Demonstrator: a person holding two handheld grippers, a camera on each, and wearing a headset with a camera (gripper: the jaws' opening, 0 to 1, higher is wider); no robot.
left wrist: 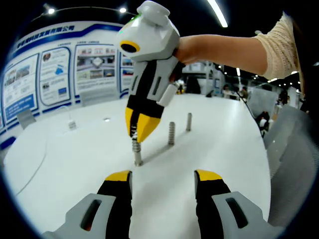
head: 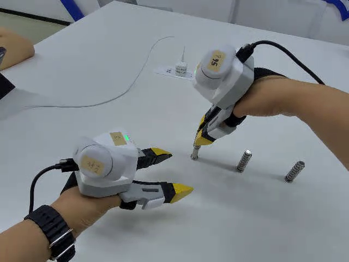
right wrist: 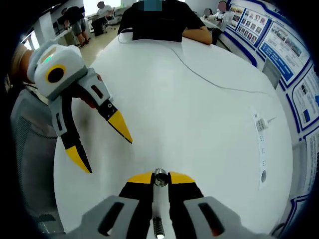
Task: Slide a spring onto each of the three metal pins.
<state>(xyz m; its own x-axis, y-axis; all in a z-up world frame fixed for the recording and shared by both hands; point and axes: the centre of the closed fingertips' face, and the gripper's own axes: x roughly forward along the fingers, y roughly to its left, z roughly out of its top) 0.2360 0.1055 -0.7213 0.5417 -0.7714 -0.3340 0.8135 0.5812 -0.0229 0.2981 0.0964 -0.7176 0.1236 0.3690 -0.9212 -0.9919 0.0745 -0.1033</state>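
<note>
My right gripper (head: 203,139) points down, shut on a spring (left wrist: 134,143) that sits over the nearest metal pin (head: 194,154). The right gripper view has that spring's end (right wrist: 159,176) pinched between the yellow fingertips (right wrist: 142,178). To the right stand two more pins, each wearing a spring (head: 244,160) (head: 294,171). My left gripper (head: 172,172) hovers open and holds nothing, a short way left of the first pin. Its jaws stand wide apart in the left gripper view (left wrist: 163,175), and it also appears from the side in the right gripper view (right wrist: 103,149).
A thin grey cable (head: 109,101) curves over the white table (head: 109,54). A small white part on a paper label (head: 181,68) lies at the back. A person sits at the far side (right wrist: 159,20). Someone's hand (head: 13,46) rests at the left edge.
</note>
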